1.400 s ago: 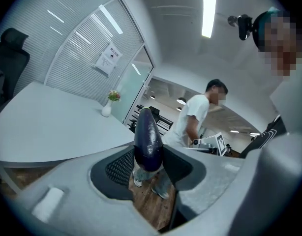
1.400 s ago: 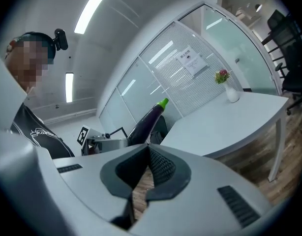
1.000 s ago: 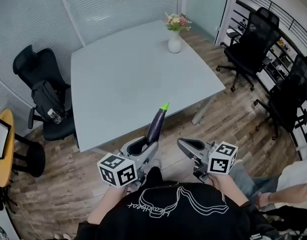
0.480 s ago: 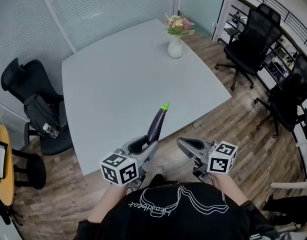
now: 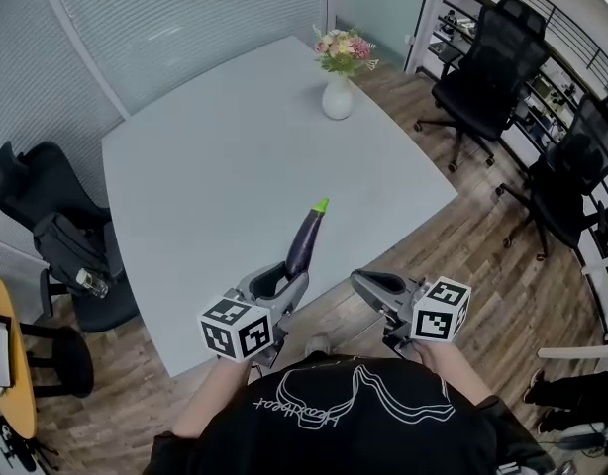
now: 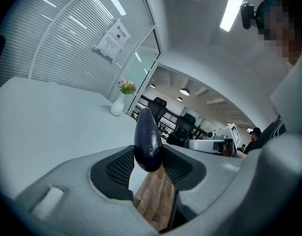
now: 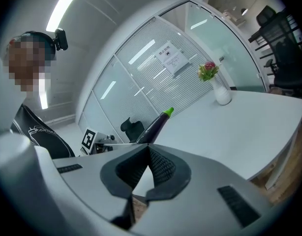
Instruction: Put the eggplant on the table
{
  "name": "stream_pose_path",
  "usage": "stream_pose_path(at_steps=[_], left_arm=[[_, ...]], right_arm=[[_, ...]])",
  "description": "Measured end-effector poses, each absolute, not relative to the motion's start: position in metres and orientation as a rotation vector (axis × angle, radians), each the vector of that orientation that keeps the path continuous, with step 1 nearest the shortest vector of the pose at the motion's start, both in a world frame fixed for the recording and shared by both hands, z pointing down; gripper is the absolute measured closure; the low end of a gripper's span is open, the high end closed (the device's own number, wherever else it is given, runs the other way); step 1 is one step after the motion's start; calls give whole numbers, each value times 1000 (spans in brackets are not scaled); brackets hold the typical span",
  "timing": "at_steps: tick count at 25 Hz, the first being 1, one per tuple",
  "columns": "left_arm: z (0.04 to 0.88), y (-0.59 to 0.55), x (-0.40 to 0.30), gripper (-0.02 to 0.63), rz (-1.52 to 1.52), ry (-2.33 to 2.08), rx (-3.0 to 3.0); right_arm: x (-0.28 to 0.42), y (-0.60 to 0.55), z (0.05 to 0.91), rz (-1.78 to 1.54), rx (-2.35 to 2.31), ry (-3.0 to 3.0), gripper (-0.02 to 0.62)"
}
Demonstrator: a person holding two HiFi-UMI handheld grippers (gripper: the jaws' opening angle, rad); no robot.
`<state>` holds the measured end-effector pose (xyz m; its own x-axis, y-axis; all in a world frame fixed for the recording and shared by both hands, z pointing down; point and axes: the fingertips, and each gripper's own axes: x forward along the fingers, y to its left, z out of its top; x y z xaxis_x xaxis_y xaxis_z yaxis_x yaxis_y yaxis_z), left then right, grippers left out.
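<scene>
A dark purple eggplant (image 5: 304,245) with a green stem tip sticks out forward from my left gripper (image 5: 289,275), which is shut on its thick end. The eggplant hangs in the air over the near edge of the pale grey table (image 5: 205,166). In the left gripper view both pads press the eggplant (image 6: 148,141) from the sides. My right gripper (image 5: 361,283) is to the right, above the wooden floor just short of the table edge, with nothing in it. In the right gripper view its pads meet at the tips, and the eggplant (image 7: 156,127) shows beyond them.
A white vase with flowers (image 5: 337,97) stands at the table's far corner. Black office chairs (image 5: 482,67) are on the right, another chair with a bag (image 5: 61,240) on the left. A small yellow table (image 5: 7,364) is at the lower left.
Both grippers have come forward toward the table. The eggplant, earlier above the floor short of the edge, now reaches over the tabletop. The grip on it has not changed.
</scene>
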<state>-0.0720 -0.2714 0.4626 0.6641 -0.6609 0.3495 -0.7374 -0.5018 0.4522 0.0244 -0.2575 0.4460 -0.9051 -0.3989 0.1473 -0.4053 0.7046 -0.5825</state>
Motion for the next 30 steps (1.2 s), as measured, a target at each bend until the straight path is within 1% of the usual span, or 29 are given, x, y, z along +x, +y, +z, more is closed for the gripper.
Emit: stream_pose_path(at_steps=[12,21,30], left_arm=[[510,-330,-86,419,265,-1068,2267],[549,-349,-94,419,385,-1129,2261],[607,-360,-105,419,537,-1166,2191]], right_arm=[[26,-298,472,1051,768,-2852,586],[34,-314,483,1087,819,-2826,586],[49,-321,494,1131,876,-2788,586]])
